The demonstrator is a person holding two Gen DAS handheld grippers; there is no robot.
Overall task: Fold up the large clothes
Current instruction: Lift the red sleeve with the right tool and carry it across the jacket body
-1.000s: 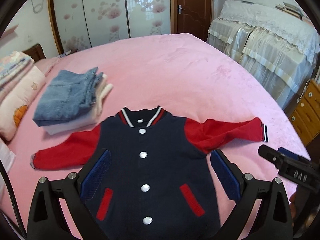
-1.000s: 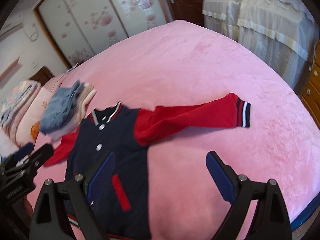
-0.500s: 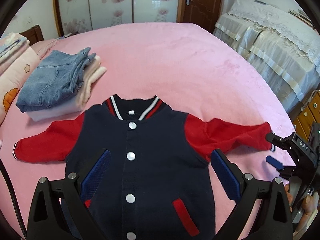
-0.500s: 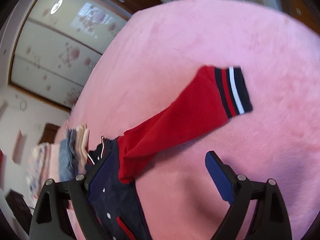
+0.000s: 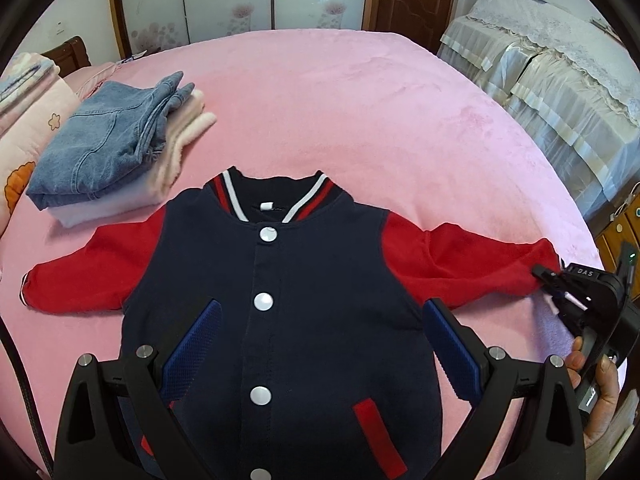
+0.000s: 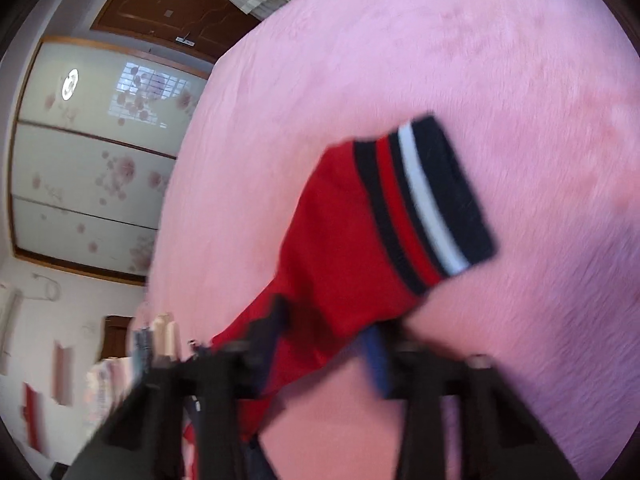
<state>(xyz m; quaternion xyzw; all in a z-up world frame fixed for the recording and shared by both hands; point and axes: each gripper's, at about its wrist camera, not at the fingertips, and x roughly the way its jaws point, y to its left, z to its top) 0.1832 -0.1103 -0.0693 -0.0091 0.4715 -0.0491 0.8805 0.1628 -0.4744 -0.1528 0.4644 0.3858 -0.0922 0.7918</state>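
The soft navy-and-red snap-button jacket (image 5: 280, 300) drapes limply; its striped cuffs suit gripping. The right gripper (image 6: 320, 336) is closing, apparently pinching the red sleeve (image 6: 340, 248); the left gripper (image 5: 320, 344) hangs spread.

Open pink bed (image 5: 360, 92) beyond the jacket collar (image 5: 276, 196), wide and bare, free to cross. Folded jeans on a clothes stack (image 5: 108, 148) blocking the far left, near the left sleeve (image 5: 92, 268). Jacket (image 5: 288, 320) filling the near middle under the wide-open left tool (image 5: 320, 344). Right tool (image 6: 324, 344) closing on the right sleeve (image 6: 360, 248), occupying the right edge. Bare bed beyond the cuff (image 6: 432, 200).
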